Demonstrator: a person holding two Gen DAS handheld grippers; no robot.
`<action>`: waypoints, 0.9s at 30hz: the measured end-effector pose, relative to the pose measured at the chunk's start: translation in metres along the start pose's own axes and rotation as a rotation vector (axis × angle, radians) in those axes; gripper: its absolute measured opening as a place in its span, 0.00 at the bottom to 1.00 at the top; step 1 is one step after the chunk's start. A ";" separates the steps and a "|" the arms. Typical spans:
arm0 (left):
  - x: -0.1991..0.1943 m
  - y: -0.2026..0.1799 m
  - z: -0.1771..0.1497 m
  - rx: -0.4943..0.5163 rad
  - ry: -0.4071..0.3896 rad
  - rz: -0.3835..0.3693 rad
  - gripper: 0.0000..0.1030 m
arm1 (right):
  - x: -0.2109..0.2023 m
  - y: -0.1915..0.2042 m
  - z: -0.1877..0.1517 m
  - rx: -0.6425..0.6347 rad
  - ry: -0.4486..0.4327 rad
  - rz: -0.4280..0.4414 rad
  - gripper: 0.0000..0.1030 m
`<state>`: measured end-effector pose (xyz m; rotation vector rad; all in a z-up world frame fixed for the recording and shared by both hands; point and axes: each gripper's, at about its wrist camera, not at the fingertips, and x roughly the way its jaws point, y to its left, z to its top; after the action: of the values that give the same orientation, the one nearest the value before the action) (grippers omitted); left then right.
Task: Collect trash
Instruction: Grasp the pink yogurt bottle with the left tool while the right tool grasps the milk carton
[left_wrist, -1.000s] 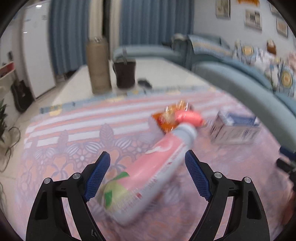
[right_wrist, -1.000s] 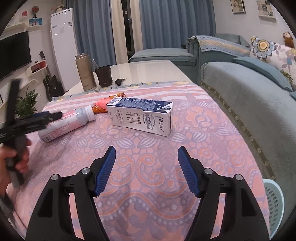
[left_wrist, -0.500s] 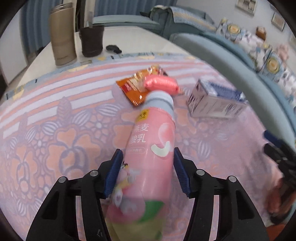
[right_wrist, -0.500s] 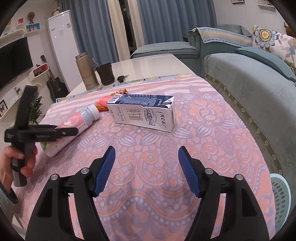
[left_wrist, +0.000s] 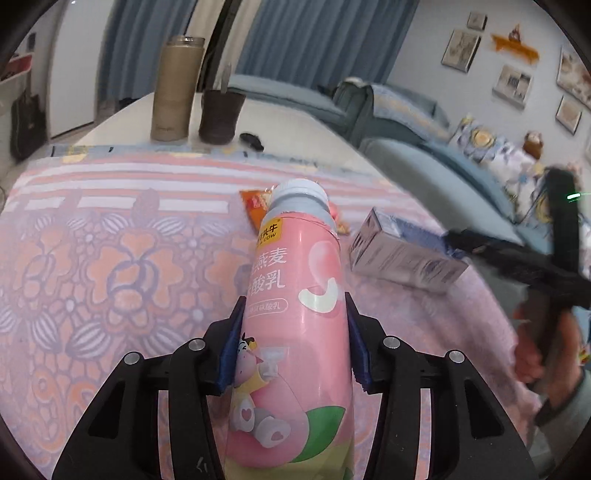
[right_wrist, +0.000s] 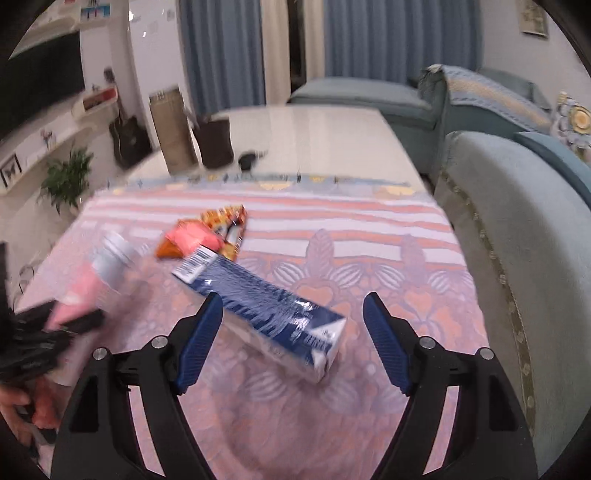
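Note:
My left gripper (left_wrist: 293, 341) is shut on a pink yogurt bottle (left_wrist: 295, 295) with a white cap, held off the patterned tablecloth (left_wrist: 110, 266). The bottle also shows blurred in the right wrist view (right_wrist: 96, 277). A blue and white milk carton (right_wrist: 266, 310) lies on its side on the cloth, and also shows in the left wrist view (left_wrist: 402, 258). My right gripper (right_wrist: 293, 339) is open with the carton's near end between its fingers, not touching it. An orange snack wrapper (right_wrist: 210, 232) lies behind the carton.
A tan thermos (left_wrist: 177, 88), a dark cup (left_wrist: 221, 116) and a small black object (left_wrist: 252, 140) stand on the bare white tabletop beyond the cloth. A teal sofa (right_wrist: 517, 240) runs along the right side of the table.
My left gripper has lifted the pink bottle off the cloth and tilted it up. My right gripper has moved forward so the carton now lies between its open fingers.

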<state>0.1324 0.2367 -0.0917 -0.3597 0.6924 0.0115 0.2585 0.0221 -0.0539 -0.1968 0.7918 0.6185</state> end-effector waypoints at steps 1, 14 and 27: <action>0.001 0.003 0.000 -0.019 0.006 -0.003 0.45 | 0.007 0.001 0.000 -0.013 0.016 0.025 0.72; -0.020 0.018 -0.005 -0.093 -0.080 -0.037 0.45 | -0.032 0.075 -0.052 -0.105 0.052 0.308 0.52; -0.024 0.022 -0.003 -0.102 -0.103 -0.054 0.45 | 0.004 0.104 -0.041 -0.083 0.089 0.103 0.75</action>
<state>0.1087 0.2594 -0.0858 -0.4724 0.5814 0.0145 0.1746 0.0922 -0.0793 -0.2619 0.8672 0.7444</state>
